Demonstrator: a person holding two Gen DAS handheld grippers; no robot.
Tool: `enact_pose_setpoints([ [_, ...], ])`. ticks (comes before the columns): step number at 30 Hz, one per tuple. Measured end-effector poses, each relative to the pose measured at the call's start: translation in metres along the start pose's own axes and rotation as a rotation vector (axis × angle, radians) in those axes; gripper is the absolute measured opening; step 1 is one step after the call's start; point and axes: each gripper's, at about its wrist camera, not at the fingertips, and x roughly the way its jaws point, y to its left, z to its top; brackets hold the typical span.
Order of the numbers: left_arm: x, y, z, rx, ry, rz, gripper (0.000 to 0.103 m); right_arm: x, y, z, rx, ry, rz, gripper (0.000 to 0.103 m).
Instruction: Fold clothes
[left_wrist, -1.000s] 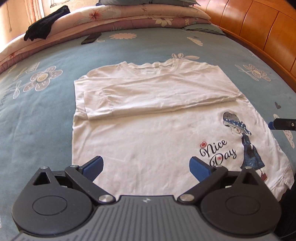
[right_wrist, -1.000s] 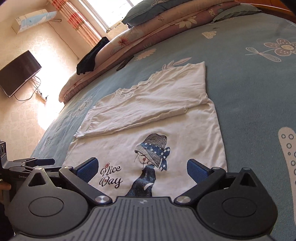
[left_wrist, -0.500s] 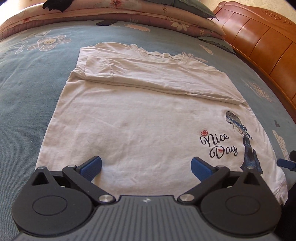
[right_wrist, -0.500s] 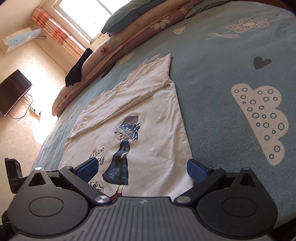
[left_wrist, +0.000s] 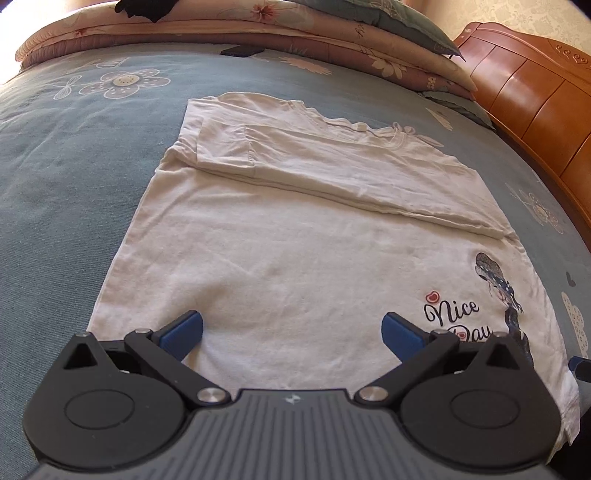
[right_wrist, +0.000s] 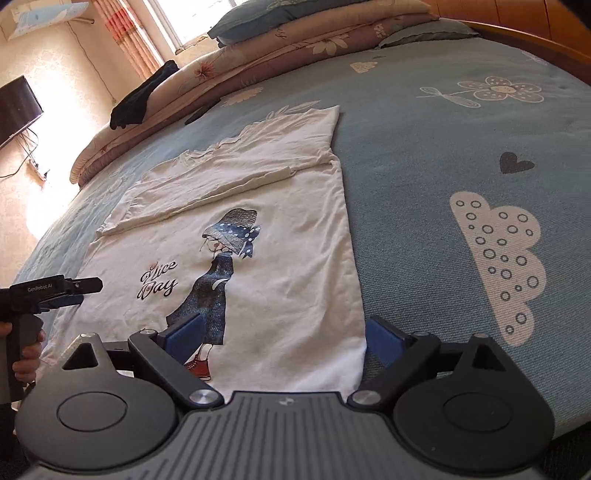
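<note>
A white T-shirt (left_wrist: 295, 251) with a "Nice Day" girl print lies flat on the blue bedspread, its sleeves folded in across the upper part. It also shows in the right wrist view (right_wrist: 258, 236). My left gripper (left_wrist: 291, 330) is open, low over the shirt's near hem at its left part. My right gripper (right_wrist: 284, 336) is open, low over the hem's right corner beside the print. The left gripper also shows from the side in the right wrist view (right_wrist: 70, 291).
The blue bedspread (left_wrist: 66, 206) with flower and cloud prints spreads all round. Folded quilts and pillows (left_wrist: 258, 26) are stacked at the far side, with a black garment (right_wrist: 144, 96) on them. A wooden headboard (left_wrist: 535, 99) stands at the right. A dark flat object (left_wrist: 242, 50) lies near the quilts.
Both grippers have come down and in toward the shirt's near hem. Both stay open. The shirt has not moved.
</note>
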Motion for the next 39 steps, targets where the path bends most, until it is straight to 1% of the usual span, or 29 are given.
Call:
enact_pose_setpoints([
  [2,0.003,-0.003,0.002,0.013,0.006,0.018,0.102,-0.002,0.006,0.003,-0.023,-0.024,0.054,0.096],
  [4,0.005,-0.007,0.001,0.034,0.004,0.036,0.102,0.006,0.012,0.006,-0.045,-0.009,0.077,0.096],
  [6,0.006,-0.010,-0.001,0.058,-0.003,0.051,0.102,0.024,0.016,0.008,-0.058,0.025,0.054,0.096],
  [9,0.005,-0.009,-0.003,0.063,-0.010,0.042,0.102,0.043,0.016,0.015,-0.075,0.014,0.038,0.101],
  [12,0.006,-0.003,0.003,0.036,-0.008,0.024,0.102,0.052,0.014,0.029,-0.058,-0.004,-0.002,0.101],
  [14,0.005,0.001,0.009,0.001,0.000,0.014,0.102,0.049,0.014,0.035,-0.030,-0.004,-0.002,0.100],
  [16,-0.001,0.005,0.011,-0.049,-0.001,-0.031,0.102,0.040,0.020,0.035,-0.045,-0.012,0.063,0.101],
  [17,-0.003,0.006,0.012,-0.070,0.000,-0.055,0.102,0.039,0.024,0.033,-0.055,-0.002,0.091,0.102],
  [20,-0.004,0.003,0.009,-0.065,0.018,-0.136,0.102,0.050,0.033,0.023,-0.090,0.048,0.124,0.103],
  [21,0.000,0.001,0.008,-0.049,0.017,-0.123,0.102,0.058,0.034,0.021,-0.102,0.054,0.098,0.103],
  [23,0.007,-0.002,0.006,-0.019,0.015,-0.099,0.102,0.064,0.037,0.021,-0.129,0.017,0.075,0.103],
  [25,0.009,0.000,0.009,-0.029,0.001,-0.100,0.102,0.071,0.042,0.025,-0.162,0.025,0.050,0.103],
  [28,0.011,0.004,0.011,-0.042,-0.014,-0.118,0.102,0.074,0.049,0.020,-0.246,0.028,0.019,0.103],
  [31,0.011,0.002,0.007,0.016,-0.027,-0.117,0.102,0.073,0.054,0.012,-0.308,0.007,-0.005,0.103],
  [32,0.010,-0.001,0.004,0.046,-0.034,-0.109,0.102,0.072,0.055,0.012,-0.310,0.006,-0.014,0.103],
  [36,0.011,-0.016,-0.005,0.182,-0.045,-0.048,0.102,0.065,0.058,0.027,-0.235,-0.027,0.007,0.103],
  [37,0.012,-0.020,-0.007,0.209,-0.048,-0.030,0.102,0.069,0.058,0.031,-0.234,-0.031,0.015,0.103],
  [39,0.013,-0.024,-0.009,0.224,-0.054,-0.002,0.102,0.087,0.055,0.038,-0.237,-0.011,-0.029,0.103],
])
